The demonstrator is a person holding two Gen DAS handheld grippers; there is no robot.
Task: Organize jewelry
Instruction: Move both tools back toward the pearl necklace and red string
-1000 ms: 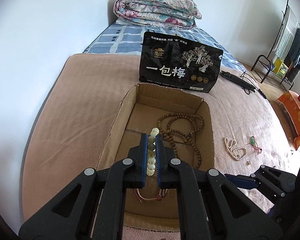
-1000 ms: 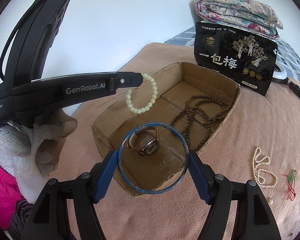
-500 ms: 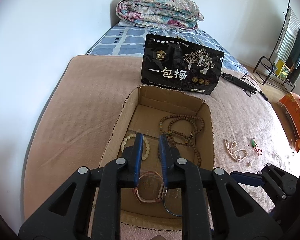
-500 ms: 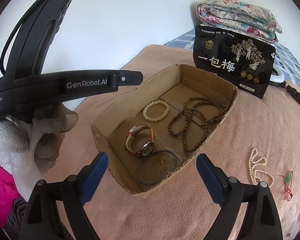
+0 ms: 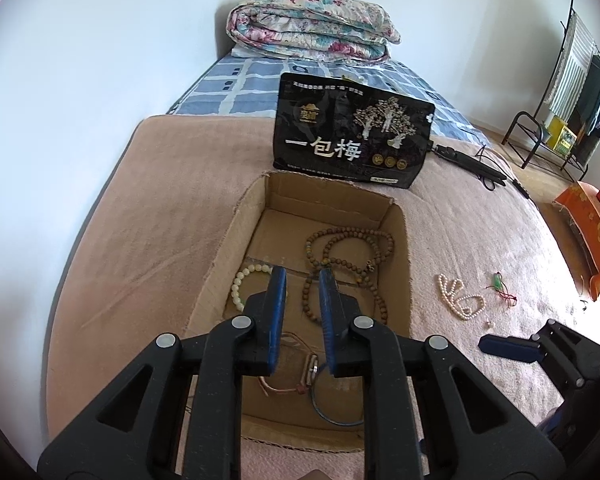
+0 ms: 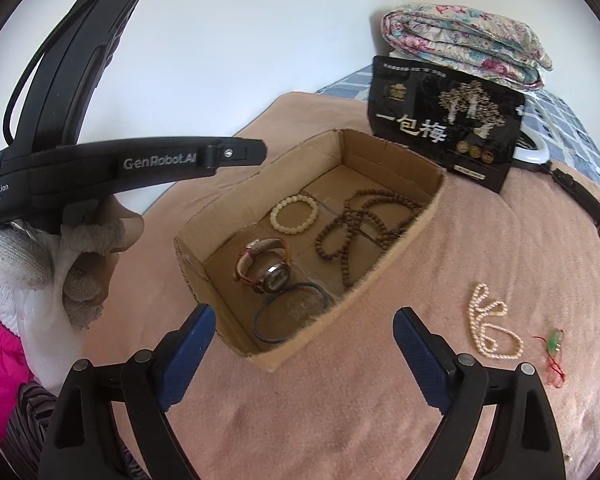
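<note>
Both your tongs are empty: the left tongs (image 5: 302,286) hover over the shallow open cardboard box (image 6: 384,276) with a narrow gap between the blue pads and nothing in it, and the right tongs (image 6: 300,330), just beside the box's near corner, have just been opening and now stand wide with nothing between them. Inside the box lie the pale cream bead bracelet (image 6: 295,214) at the far left, the long brown wooden bead strand (image 6: 360,224) along the right side, the tan-strapped wristwatch (image 6: 265,265) and the thin blue bangle (image 6: 294,312) at the near end. On the pink blanket covering the bed (image 6: 480,240), to the right of the box, the white pearl necklace (image 6: 490,330) and the small green charm on red cord (image 6: 553,350) are not yet stored, so take those next, probably with the right tongs since they are nearer. Come down over a doubled loop of pearls, not a single strand, press lightly into the soft blanket, close fully, then lift straight up so the hanging part clears the box wall. Lay it in open cardboard, away from the wooden beads, so they do not tangle.
</note>
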